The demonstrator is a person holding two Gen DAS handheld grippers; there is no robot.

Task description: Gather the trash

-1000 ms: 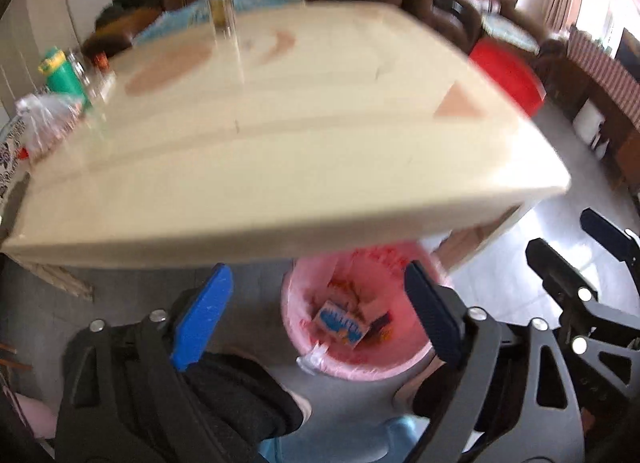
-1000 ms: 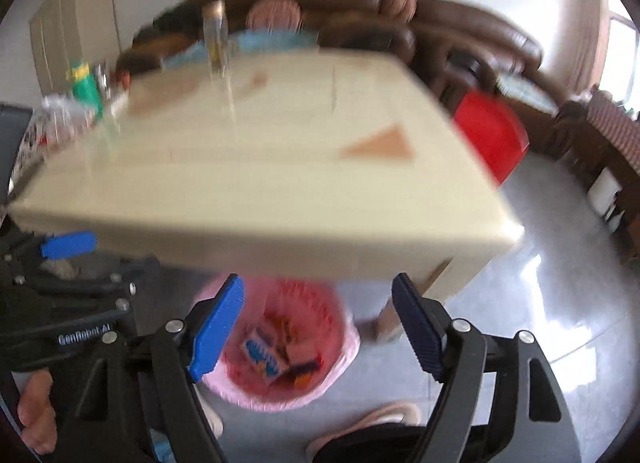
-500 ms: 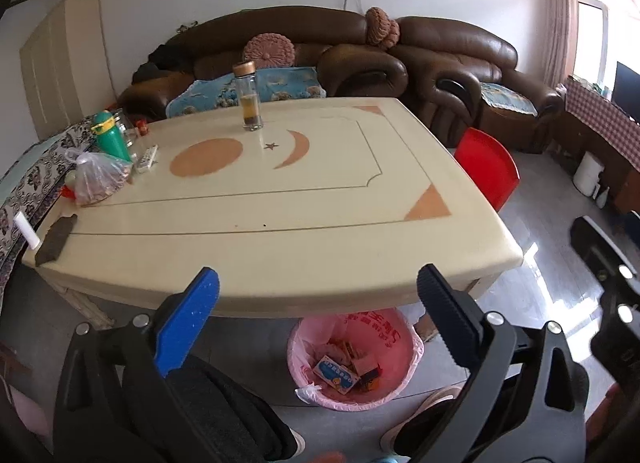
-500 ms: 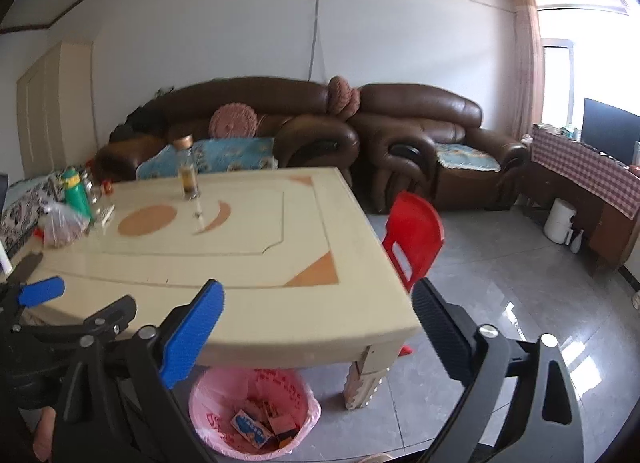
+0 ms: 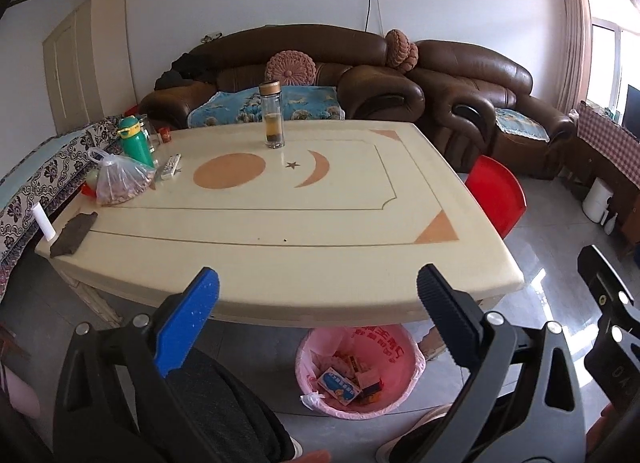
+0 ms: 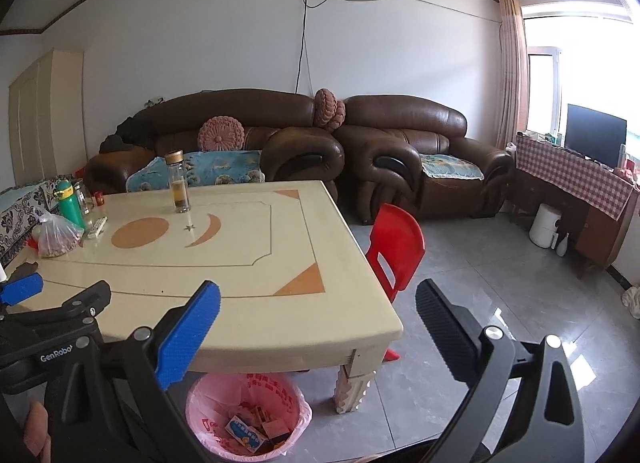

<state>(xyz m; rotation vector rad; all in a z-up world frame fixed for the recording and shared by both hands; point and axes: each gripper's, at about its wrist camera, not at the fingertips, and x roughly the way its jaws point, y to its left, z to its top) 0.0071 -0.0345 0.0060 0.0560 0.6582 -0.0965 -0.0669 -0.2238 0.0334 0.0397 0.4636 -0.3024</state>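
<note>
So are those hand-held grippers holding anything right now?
No. The left hand-held gripper and the right hand-held gripper both stand wide open with nothing between their fingers. The small boxes lie in the pink trash bin under the table.

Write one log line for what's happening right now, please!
left gripper: open, empty | right gripper: open, empty | pink bin: under table, holds small boxes

You get bright daylight from the overexposed window [image 6: 580, 75] at the right, which blows out to white. It throws glare patches on the glossy grey floor tiles [image 6: 500, 311] below it. Both views are sharp, with no motion blur. Fisheye distortion bows the cream rectangular desk [image 5: 280, 223] and blackens the corners.
</note>
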